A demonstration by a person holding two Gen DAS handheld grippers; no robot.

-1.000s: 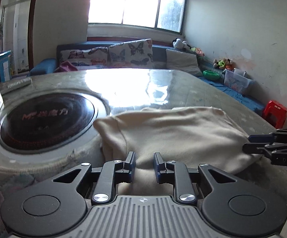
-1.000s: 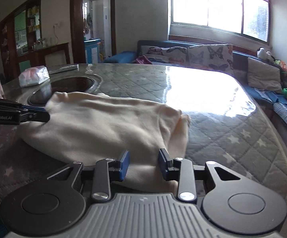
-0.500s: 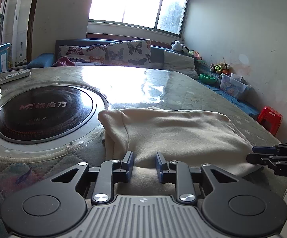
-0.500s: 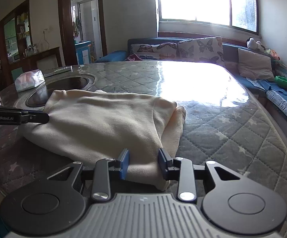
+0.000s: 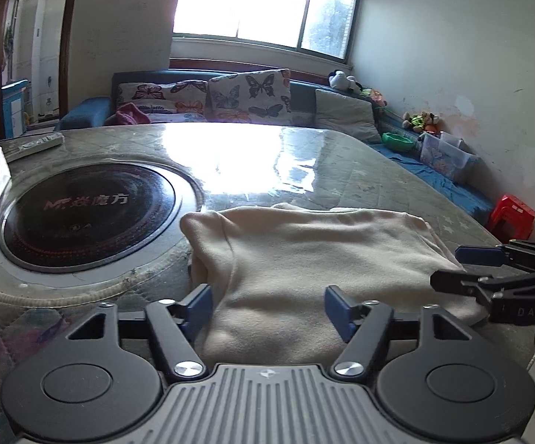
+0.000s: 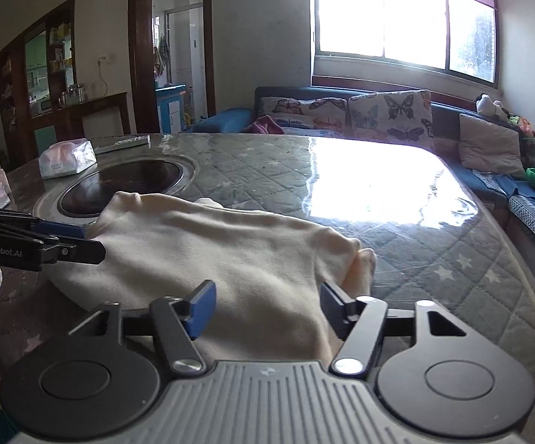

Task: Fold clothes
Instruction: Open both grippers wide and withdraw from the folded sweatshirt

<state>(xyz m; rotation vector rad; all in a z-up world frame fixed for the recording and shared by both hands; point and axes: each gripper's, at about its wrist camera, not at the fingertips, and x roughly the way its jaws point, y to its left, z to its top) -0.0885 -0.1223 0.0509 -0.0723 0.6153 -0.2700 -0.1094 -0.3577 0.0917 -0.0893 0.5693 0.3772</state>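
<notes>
Now both tools are letting go: the left tool [image 5: 268,307] and the right tool [image 6: 267,306] have just been opening, and their jaws are standing wide with the cream garment [image 5: 315,259] lying loose between them, no pad pressing it. Ahead of both tools it is resting folded on the worktop [image 6: 397,222], just beside the round cooktop [image 5: 86,214]. Judging by this, one fold is being finished.

black left gripper [image 5: 269,309] and right gripper [image 6: 267,309], blue pads, silver screws, ribbed grey housing.
</notes>
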